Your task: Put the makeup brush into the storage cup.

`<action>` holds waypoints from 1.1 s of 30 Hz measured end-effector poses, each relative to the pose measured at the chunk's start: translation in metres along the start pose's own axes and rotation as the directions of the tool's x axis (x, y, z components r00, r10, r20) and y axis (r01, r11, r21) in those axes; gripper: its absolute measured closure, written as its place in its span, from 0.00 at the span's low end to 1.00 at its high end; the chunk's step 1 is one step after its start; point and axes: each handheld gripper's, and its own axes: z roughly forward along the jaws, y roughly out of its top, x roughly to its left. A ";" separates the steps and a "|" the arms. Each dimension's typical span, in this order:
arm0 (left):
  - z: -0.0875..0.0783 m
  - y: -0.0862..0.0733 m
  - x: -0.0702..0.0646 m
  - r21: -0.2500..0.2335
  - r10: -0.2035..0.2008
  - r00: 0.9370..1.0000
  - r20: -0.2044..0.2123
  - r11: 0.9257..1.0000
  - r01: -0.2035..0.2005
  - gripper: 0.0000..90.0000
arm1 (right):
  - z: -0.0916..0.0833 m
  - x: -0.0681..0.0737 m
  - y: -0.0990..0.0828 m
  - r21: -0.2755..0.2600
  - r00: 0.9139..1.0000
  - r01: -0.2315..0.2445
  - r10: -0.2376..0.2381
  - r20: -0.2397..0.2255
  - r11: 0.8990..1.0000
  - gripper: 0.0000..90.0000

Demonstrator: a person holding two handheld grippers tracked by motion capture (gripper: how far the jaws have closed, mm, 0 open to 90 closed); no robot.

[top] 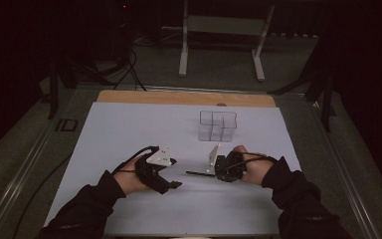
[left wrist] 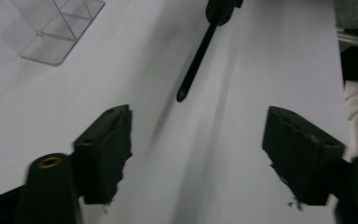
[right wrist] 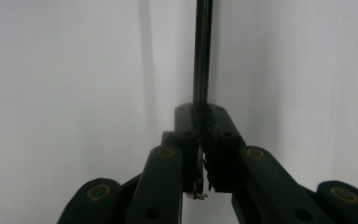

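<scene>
A thin black rod point(top: 198, 173) lies level just above the white sheet, and my right gripper point(top: 218, 172) is shut on its end. In the right gripper view the jaws point(right wrist: 199, 112) pinch the rod point(right wrist: 203, 51), which runs straight away from them. My left gripper point(top: 175, 184) hovers to the left of the rod's free tip, and its jaws are open with nothing between them. In the left gripper view the two black pads point(left wrist: 107, 140) stand wide apart. The rod point(left wrist: 198, 60) points down toward the gap from the right gripper point(left wrist: 221, 9) at the top.
A clear plastic box with compartments point(top: 218, 125) stands on the white sheet point(top: 129, 129) behind the grippers, and it also appears in the left gripper view point(left wrist: 51, 28). A wooden table edge point(top: 179, 97) runs along the back. A white frame point(top: 224, 25) stands on the floor beyond.
</scene>
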 end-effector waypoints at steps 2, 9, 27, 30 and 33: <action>0.002 0.002 0.001 0.002 0.007 1.000 0.001 1.000 -0.007 0.35 | 0.000 0.000 0.001 0.000 1.000 0.005 -0.005 0.002 1.000 0.94; 0.013 0.012 0.001 0.027 0.034 0.999 -0.010 0.999 -0.034 0.45 | 0.000 -0.001 0.005 0.000 1.000 0.010 -0.010 -0.002 1.000 0.94; 0.050 0.022 -0.010 0.157 0.215 0.976 -0.044 0.966 -0.206 0.81 | -0.002 0.000 0.011 0.002 1.000 0.023 -0.023 0.001 1.000 0.94; 0.052 0.022 -0.011 0.164 0.223 0.974 -0.038 0.963 -0.214 0.82 | -0.001 0.001 0.012 0.019 1.000 0.026 -0.026 -0.003 0.999 0.94; 0.053 0.023 -0.011 0.163 0.224 0.974 -0.036 0.963 -0.216 0.82 | 0.000 0.001 0.012 0.023 1.000 0.029 -0.029 -0.006 0.999 0.94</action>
